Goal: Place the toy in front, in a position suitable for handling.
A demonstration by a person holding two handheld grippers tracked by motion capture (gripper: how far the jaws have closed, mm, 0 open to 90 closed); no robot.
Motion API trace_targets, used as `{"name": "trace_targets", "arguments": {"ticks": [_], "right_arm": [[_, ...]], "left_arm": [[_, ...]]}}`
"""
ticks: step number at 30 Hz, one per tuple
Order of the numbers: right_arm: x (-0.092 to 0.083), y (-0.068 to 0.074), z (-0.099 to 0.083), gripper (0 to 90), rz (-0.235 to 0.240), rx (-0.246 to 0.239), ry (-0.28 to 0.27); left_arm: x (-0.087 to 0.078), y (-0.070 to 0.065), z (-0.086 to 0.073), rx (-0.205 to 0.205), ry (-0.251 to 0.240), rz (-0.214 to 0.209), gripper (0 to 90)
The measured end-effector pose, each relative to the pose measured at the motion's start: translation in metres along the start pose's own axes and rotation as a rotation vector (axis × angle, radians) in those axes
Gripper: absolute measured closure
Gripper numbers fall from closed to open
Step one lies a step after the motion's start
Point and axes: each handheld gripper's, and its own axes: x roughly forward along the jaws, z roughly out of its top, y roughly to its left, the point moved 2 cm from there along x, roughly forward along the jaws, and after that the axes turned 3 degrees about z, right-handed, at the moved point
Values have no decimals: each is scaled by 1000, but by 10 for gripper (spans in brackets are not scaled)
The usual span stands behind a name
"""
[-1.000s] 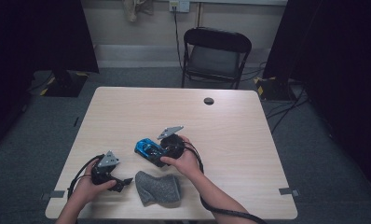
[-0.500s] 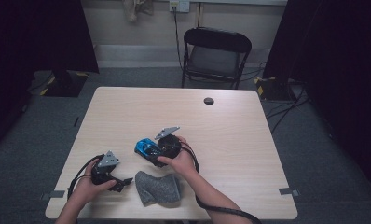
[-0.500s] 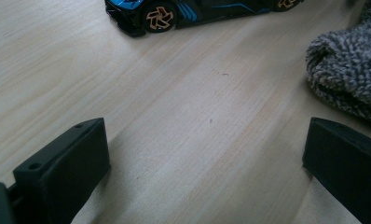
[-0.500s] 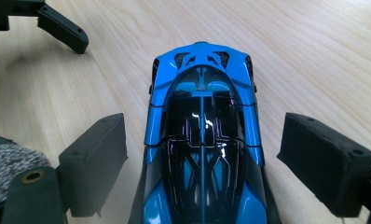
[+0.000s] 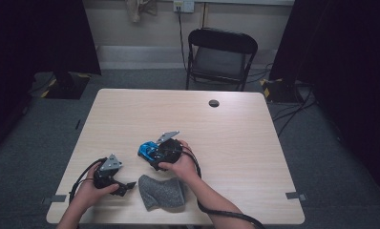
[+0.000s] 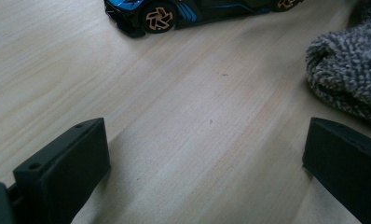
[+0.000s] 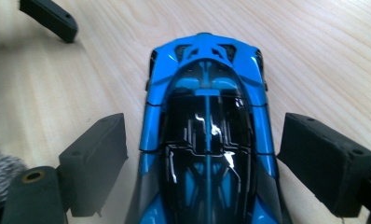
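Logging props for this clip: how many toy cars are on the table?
1. The blue car sits near the table's middle, between the open right gripper's jaws, just beyond the grey cloth.

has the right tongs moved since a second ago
Yes, slightly. In the high view the right tongs have slid toward the table's near edge and a touch left, away from the round hole, straddling the blue toy car.

toy car behind cloth | both on table
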Motion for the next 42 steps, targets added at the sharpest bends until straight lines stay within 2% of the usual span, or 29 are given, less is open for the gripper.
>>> {"name": "trace_targets", "arguments": {"ticks": [5, 10, 15, 17, 24, 31, 39, 40, 42], "right_arm": [[3, -1, -3, 169, 7, 18, 3], [5, -1, -5, 215, 8, 16, 13], [6, 1, -6, 231, -9, 10, 5], [6, 3, -7, 255, -28, -8, 5], [6, 5, -8, 260, -50, -9, 3], [4, 6, -6, 262, -52, -3, 49], [3, 5, -8, 259, -47, 3, 36], [1, 4, -9, 258, -35, 35, 21], [1, 4, -9, 243, -35, 33, 25]], "left_arm": [[0, 0, 0, 0, 0, 0, 0], [0, 0, 0, -4, -1, -1, 0], [0, 0, 0, -4, -1, -1, 0], [0, 0, 0, -4, -1, -1, 0], [0, 0, 0, 0, 0, 0, 0], [0, 0, 0, 1, 1, 0, 0], [0, 0, 0, 0, 1, 0, 0], [0, 0, 0, 0, 0, -1, 0], [0, 0, 0, -3, 1, -3, 0]]}}
